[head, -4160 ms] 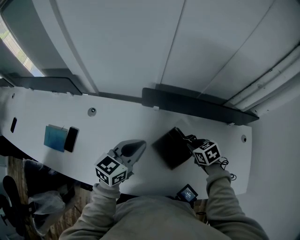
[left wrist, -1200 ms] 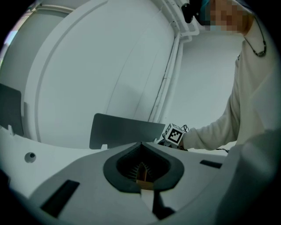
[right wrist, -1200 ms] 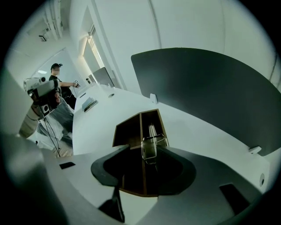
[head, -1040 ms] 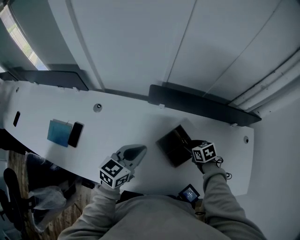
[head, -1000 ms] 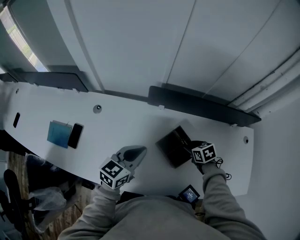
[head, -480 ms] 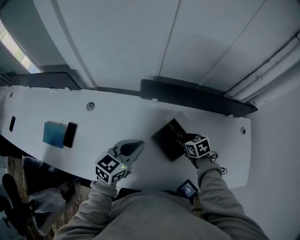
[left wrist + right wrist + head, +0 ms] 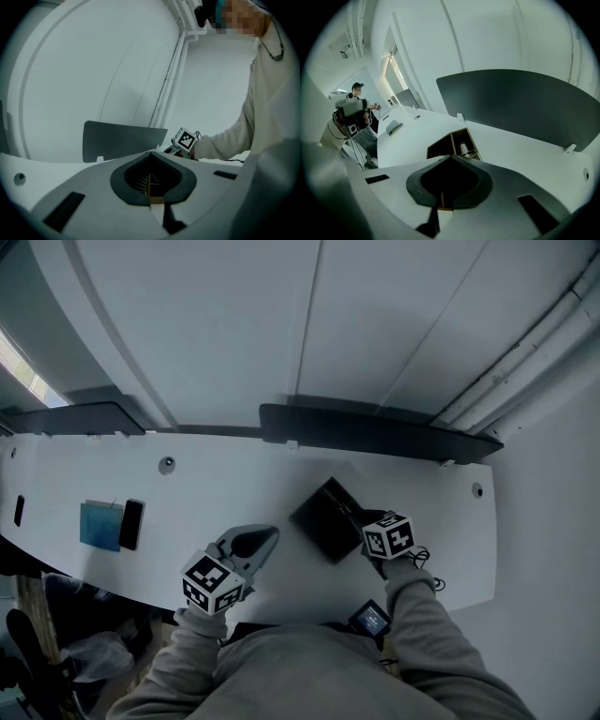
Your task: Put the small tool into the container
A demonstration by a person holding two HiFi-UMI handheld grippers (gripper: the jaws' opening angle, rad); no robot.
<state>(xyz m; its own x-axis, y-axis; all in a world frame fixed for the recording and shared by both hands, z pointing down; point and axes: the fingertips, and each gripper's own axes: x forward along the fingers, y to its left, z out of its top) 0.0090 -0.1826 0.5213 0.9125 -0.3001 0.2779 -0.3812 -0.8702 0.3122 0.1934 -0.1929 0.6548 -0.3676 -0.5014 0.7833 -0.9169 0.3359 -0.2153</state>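
Note:
The container point(image 7: 325, 519) is a dark open box on the white desk point(image 7: 225, 493). In the right gripper view it point(image 7: 443, 147) lies just beyond my jaws and has two compartments. A small pale tool point(image 7: 464, 149) lies in the right-hand one. My right gripper point(image 7: 367, 521) is at the box's right edge, its jaws point(image 7: 451, 157) shut with nothing between them. My left gripper point(image 7: 262, 536) rests left of the box, apart from it. Its jaws point(image 7: 152, 153) are shut and hold nothing.
A long dark panel point(image 7: 366, 432) stands at the desk's back edge. A blue notebook point(image 7: 99, 525) and a black phone point(image 7: 131, 523) lie far left. A small screen device point(image 7: 370, 619) sits at the front edge. A person with a tripod camera point(image 7: 351, 110) stands beyond the desk.
My head view has swung a little to one side. Both grippers keep much the same places beside the container.

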